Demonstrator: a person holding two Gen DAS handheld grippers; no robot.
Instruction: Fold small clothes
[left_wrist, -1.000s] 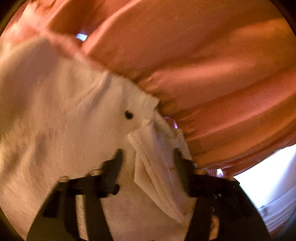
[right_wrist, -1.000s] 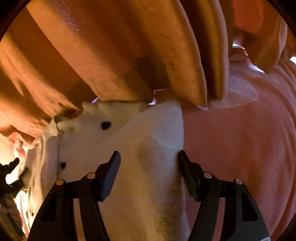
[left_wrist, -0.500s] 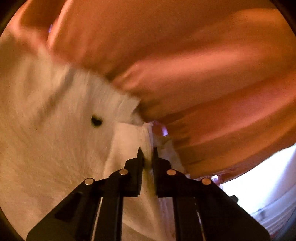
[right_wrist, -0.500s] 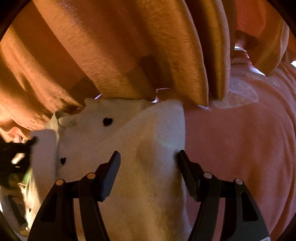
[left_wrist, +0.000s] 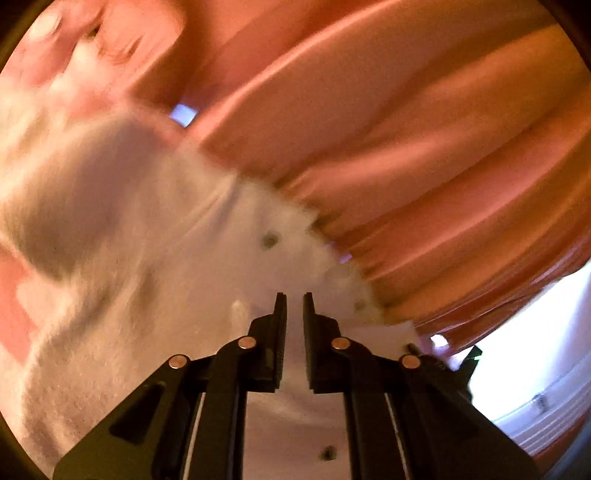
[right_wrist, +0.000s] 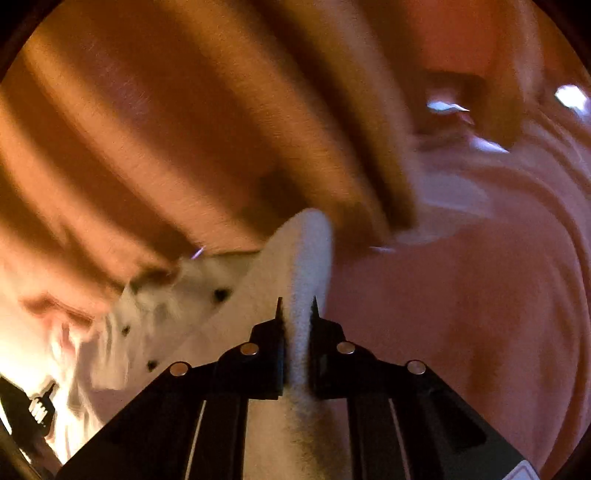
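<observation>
A small white fleecy garment with dark buttons (left_wrist: 147, 258) lies on pink-orange bedding (left_wrist: 406, 147). In the left wrist view my left gripper (left_wrist: 294, 295) is closing its jaws on a thin flap of the garment near a button (left_wrist: 269, 240), and the pads pinch the cloth. In the right wrist view the white garment (right_wrist: 306, 240) rises as a raised fold. My right gripper (right_wrist: 296, 301) is closing on that fold, with the cloth squeezed between its pads. Both views are blurred.
Thick orange folds of blanket (right_wrist: 184, 129) crowd the garment's far side. Smoother pink cloth (right_wrist: 461, 314) spreads to the right. A bright white area (left_wrist: 535, 350) shows past the bedding's edge. A dark object (right_wrist: 37, 406) sits at the right wrist view's lower left.
Both grippers went from wide open to pinched on the white garment, the left first and the right only just now. The left view slid across the cloth, and the garment's fold has lifted.
</observation>
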